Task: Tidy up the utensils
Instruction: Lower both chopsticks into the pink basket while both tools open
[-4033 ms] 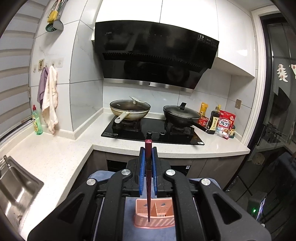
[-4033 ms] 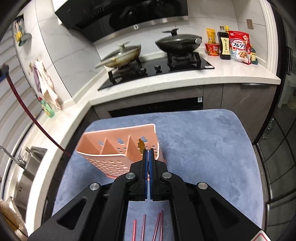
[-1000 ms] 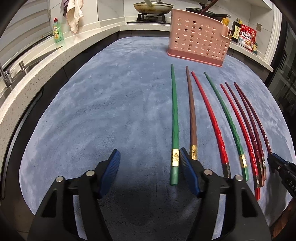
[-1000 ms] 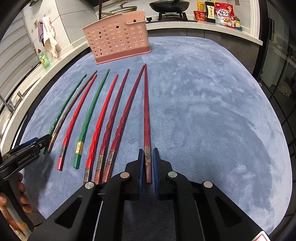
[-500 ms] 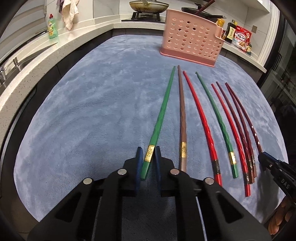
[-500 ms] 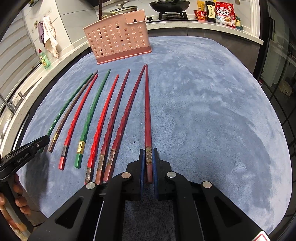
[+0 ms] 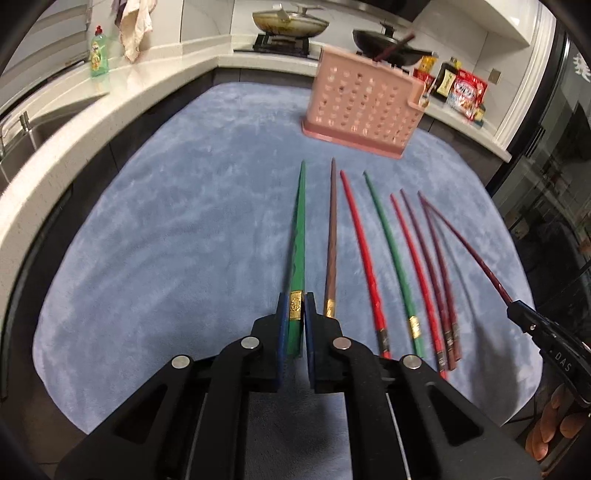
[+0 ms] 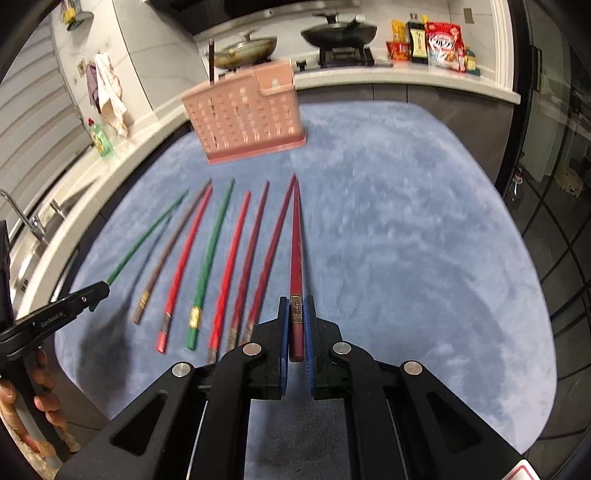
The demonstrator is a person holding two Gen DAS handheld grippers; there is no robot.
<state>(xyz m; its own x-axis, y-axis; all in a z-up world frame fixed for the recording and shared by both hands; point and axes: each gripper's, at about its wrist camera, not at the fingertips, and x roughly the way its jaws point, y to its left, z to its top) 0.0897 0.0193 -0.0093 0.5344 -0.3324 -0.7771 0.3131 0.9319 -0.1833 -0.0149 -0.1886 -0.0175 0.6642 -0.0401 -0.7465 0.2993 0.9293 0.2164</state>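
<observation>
My left gripper (image 7: 295,308) is shut on a green chopstick (image 7: 298,236) and holds it lifted off the blue mat (image 7: 166,229). My right gripper (image 8: 296,308) is shut on a dark red chopstick (image 8: 296,243), also raised. Several chopsticks stay in a row on the mat: brown (image 7: 331,240), red (image 7: 362,251), green (image 7: 391,254) and dark red ones (image 7: 432,266). The pink perforated utensil holder (image 7: 364,107) stands at the far side of the mat with one dark chopstick (image 7: 393,48) in it. The right gripper shows at the right edge of the left wrist view (image 7: 517,308).
A white countertop (image 7: 74,122) runs along the left with a green dish-soap bottle (image 7: 99,51) and a sink (image 7: 22,129). A stove with two pans (image 7: 291,20) and food packets (image 7: 467,92) stand behind the holder. A glass door is on the right.
Both grippers have lifted their chopsticks off the mat and tilted upward; the holder now sits nearer the middle of each view. The other chopsticks have not moved.
</observation>
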